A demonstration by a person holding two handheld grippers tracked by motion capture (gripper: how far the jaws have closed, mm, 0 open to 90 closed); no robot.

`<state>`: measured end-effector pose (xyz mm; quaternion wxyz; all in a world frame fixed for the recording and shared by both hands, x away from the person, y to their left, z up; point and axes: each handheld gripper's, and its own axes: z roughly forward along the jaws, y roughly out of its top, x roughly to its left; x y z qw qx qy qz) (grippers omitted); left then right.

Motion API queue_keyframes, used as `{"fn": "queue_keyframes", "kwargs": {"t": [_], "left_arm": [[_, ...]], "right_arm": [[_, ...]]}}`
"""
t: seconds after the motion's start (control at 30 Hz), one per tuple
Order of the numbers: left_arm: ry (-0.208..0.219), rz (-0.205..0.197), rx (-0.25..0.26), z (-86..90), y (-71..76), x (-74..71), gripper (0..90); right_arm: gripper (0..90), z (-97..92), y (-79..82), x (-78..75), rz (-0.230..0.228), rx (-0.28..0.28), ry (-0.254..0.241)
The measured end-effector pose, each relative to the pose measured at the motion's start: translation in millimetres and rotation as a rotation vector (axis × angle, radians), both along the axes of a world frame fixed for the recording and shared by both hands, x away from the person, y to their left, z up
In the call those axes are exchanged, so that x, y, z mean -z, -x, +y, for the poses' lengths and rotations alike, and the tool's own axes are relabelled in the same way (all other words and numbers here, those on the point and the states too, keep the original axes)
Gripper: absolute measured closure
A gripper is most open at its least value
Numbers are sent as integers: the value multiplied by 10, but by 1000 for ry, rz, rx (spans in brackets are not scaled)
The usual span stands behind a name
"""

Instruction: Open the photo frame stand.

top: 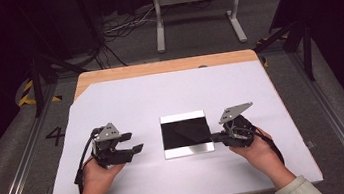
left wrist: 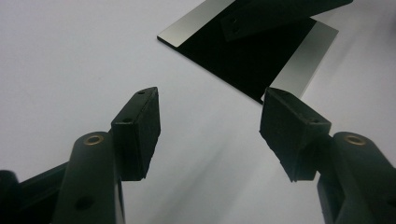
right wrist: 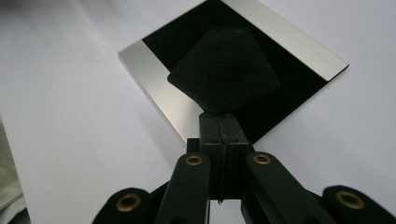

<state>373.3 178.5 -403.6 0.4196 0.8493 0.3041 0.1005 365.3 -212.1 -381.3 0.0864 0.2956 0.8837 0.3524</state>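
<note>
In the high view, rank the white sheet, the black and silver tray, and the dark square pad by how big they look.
1. white sheet
2. tray
3. dark square pad, lying over the tray with one corner pinched in the right gripper

Spread fingers [left wrist: 140, 135] face a dark, perhaps glassy plate [left wrist: 252, 56].

Near corner of the black square sheet [right wrist: 224, 70] is hidden between the closed pads of the right tongs [right wrist: 223, 122]. Black plate [left wrist: 252, 51] is cut off by the top edge in left gripper view.
</note>
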Motion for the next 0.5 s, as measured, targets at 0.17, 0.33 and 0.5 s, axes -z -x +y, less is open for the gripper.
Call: {"fn": "queue_keyframes", "kwargs": {"t": [0.17,0.33,0.5], "left_arm": [[0,2,3,-7,-2,5,389],[-3,3,6,-14,-2,10,388],[-1,3,5,-14,0,11,388]], "right_arm": [[898,40,-17,-79,-21,2,-22],[898,59,-29,-115,-29,2,-33],[898,70,-23,-120,-28,-2,-35]]}}
